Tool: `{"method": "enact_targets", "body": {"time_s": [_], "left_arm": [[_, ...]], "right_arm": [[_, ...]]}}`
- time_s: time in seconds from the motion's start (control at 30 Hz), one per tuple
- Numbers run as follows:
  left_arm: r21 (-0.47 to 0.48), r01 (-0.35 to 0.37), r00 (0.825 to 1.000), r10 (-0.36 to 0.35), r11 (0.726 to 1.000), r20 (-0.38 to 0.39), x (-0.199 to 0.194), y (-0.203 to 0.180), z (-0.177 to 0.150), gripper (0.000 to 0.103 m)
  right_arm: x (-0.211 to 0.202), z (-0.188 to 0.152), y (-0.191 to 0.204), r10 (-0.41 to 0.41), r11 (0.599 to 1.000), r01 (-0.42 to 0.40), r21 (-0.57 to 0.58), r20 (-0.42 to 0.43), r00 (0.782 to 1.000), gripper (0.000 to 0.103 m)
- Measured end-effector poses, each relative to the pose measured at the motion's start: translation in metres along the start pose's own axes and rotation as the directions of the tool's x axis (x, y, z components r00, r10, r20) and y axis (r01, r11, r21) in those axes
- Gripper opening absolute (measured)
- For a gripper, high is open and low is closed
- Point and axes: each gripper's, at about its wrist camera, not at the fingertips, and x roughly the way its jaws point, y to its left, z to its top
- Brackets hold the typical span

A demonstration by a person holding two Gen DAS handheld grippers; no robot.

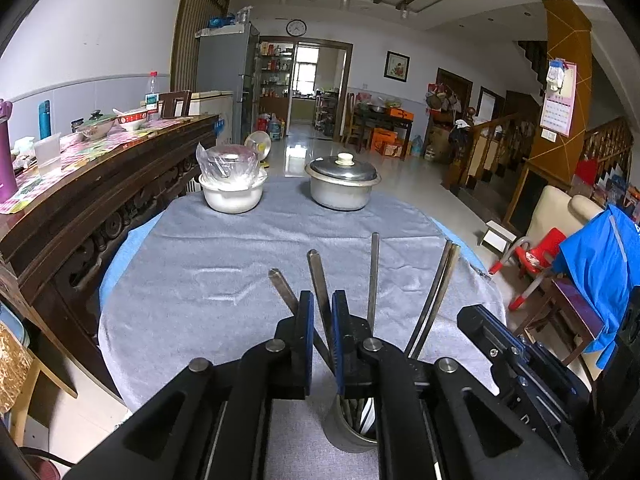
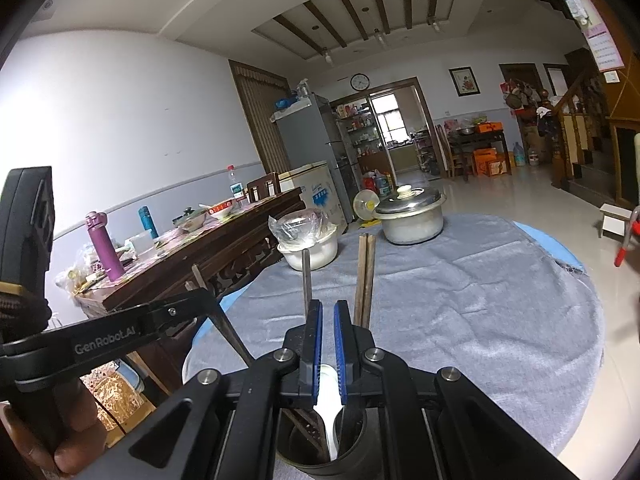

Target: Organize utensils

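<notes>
Left gripper (image 1: 322, 300): hovered just above the utensil cup (image 1: 350, 428); its blue-padded jaws stood nearly together, with a narrow gap left, and one metal handle (image 1: 320, 280) rose through that gap. Whether the pads pressed on it could not be told.
Right gripper (image 2: 328, 312): sat over the same utensil cup (image 2: 324, 456), jaws drawn close with only a slim gap; a white spoon (image 2: 326, 404) showed below and between the pads, but a grip on it could not be told.
Utensils: metal handles and a pair of chopsticks (image 1: 436, 292) stood upright in the cup, fanning out ahead of the left gripper; the chopsticks leaned to its right.
Table (image 1: 200, 264): round, covered in grey cloth, spreading ahead of both grippers.
Far ahead: a white bowl (image 1: 232, 196) under plastic wrap to the left, a lidded metal pot (image 1: 342, 188) to the right, well apart from the cup.
Left of the grippers: a dark wooden sideboard (image 1: 100, 200) with bottles and dishes.
Person: a hand (image 2: 44, 444) gripped the left gripper's handle, seen at the left edge of the right wrist view.
</notes>
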Motion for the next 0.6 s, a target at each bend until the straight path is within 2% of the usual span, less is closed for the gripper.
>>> {"method": "enact_targets", "body": {"time_s": [0.17, 0.23, 0.33, 0.37, 0.4, 0.43, 0.5, 0.6], "left_arm": [[-0.001, -0.012, 1.000, 0.012, 1.000, 0.004, -0.003, 0.002, -0.001, 0.044], [0.002, -0.015, 1.000, 0.015, 1.000, 0.010, -0.005, 0.003, -0.001, 0.049], [0.004, -0.016, 1.000, 0.016, 1.000, 0.013, -0.008, 0.005, -0.001, 0.063], [0.003, -0.017, 1.000, 0.017, 1.000, 0.016, -0.009, 0.005, -0.002, 0.064], [0.002, -0.019, 1.000, 0.019, 1.000, 0.018, -0.011, 0.005, -0.002, 0.065], [0.002, -0.021, 1.000, 0.021, 1.000, 0.019, -0.011, 0.005, -0.002, 0.068], [-0.001, -0.026, 1.000, 0.026, 1.000, 0.016, -0.013, 0.006, -0.003, 0.072], [-0.003, -0.042, 0.999, 0.042, 0.999, 0.015, -0.016, 0.007, -0.004, 0.077]], "right_arm": [[-0.002, 0.001, -0.001, -0.001, 1.000, 0.001, 0.008, -0.003, 1.000, 0.007], [-0.002, 0.002, -0.004, 0.006, 1.000, -0.006, 0.024, -0.014, 1.000, 0.008], [-0.002, 0.002, -0.007, 0.007, 0.999, -0.006, 0.043, -0.030, 1.000, 0.011], [-0.003, 0.002, -0.009, 0.006, 0.999, -0.004, 0.051, -0.033, 0.999, 0.017], [-0.004, 0.002, -0.010, 0.002, 0.998, 0.000, 0.059, -0.034, 0.999, 0.027], [-0.004, 0.003, -0.012, -0.005, 0.998, 0.007, 0.066, -0.033, 0.999, 0.031], [-0.008, 0.003, -0.013, -0.014, 0.997, 0.016, 0.073, -0.025, 1.000, 0.051], [-0.014, 0.004, -0.013, -0.028, 0.998, 0.029, 0.063, -0.011, 1.000, 0.052]]}}
